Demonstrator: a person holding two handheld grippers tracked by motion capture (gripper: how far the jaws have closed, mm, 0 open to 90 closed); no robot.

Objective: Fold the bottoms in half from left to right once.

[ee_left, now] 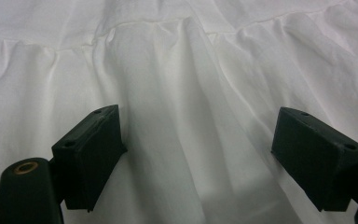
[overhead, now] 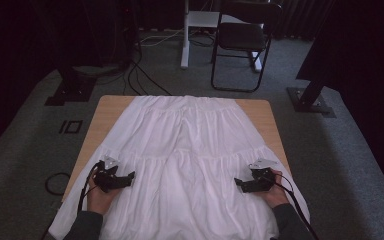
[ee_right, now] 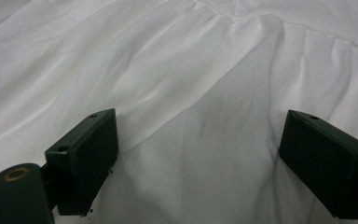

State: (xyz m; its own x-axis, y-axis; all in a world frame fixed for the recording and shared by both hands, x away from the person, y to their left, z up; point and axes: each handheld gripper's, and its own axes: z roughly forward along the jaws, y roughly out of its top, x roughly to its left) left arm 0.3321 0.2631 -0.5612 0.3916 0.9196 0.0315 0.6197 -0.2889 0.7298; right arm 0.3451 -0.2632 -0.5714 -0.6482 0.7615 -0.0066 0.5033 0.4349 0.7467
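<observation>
White skirt (overhead: 190, 150) lies flat across the table (overhead: 105, 112), hem hanging over my edge. My left gripper (overhead: 125, 179) and right gripper (overhead: 241, 184) sit on its lower tier, pointing inward. Both released, jaws wide, fabric beneath them, nothing pinched.

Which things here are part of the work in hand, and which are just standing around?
In use: white gathered cloth skirt, left gripper, right gripper, both open above it; light wooden table.
Standing about: black folding chair, black floor cables, white desk leg.
</observation>
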